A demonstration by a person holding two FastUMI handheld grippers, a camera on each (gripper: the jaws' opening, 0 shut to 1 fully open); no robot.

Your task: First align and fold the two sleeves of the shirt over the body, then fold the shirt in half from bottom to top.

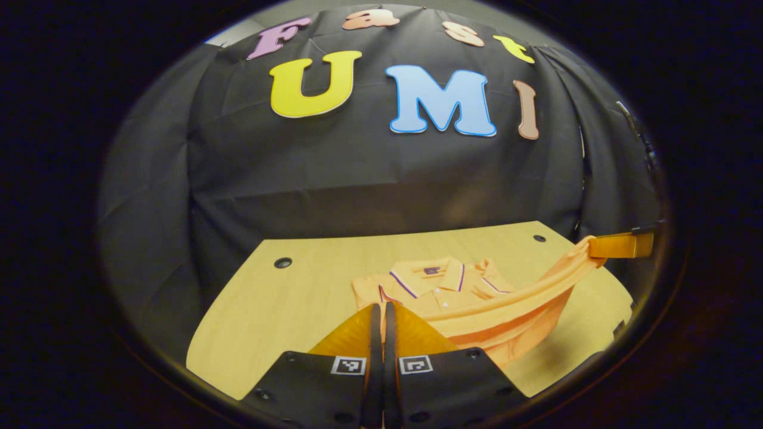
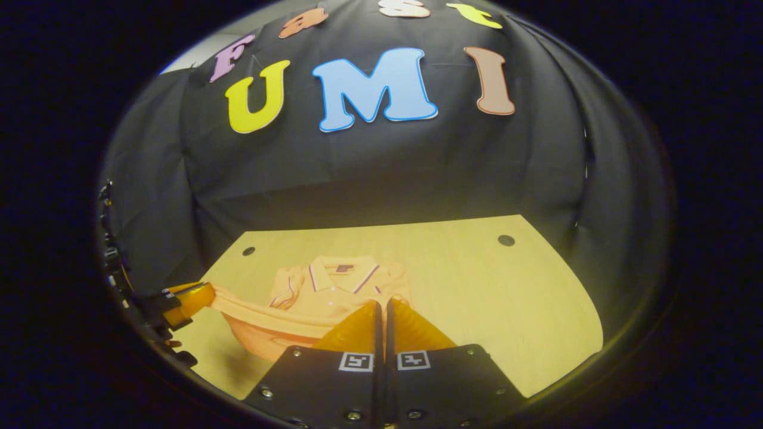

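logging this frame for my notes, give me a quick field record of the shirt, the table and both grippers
shirt: orange short-sleeved polo shirt, collar toward the wall, sleeves folded in
hem: lifted off the table, stretched between the two grippers
left gripper: fingers closed on one hem corner
right gripper: fingers closed on the other corner
table: light wooden tabletop
stage: bottom-to-top fold under way

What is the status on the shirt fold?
Left gripper and right gripper shut on shirt hem, lifted. Sleeves folded in, collar flat on table. Nothing in the way.

Looks like recording booth, not home: black cloth wall (image 1: pixel 369 173) draped behind light wooden table (image 1: pixel 286 310) with cable holes (image 1: pixel 282 262), straight ahead of tongs.
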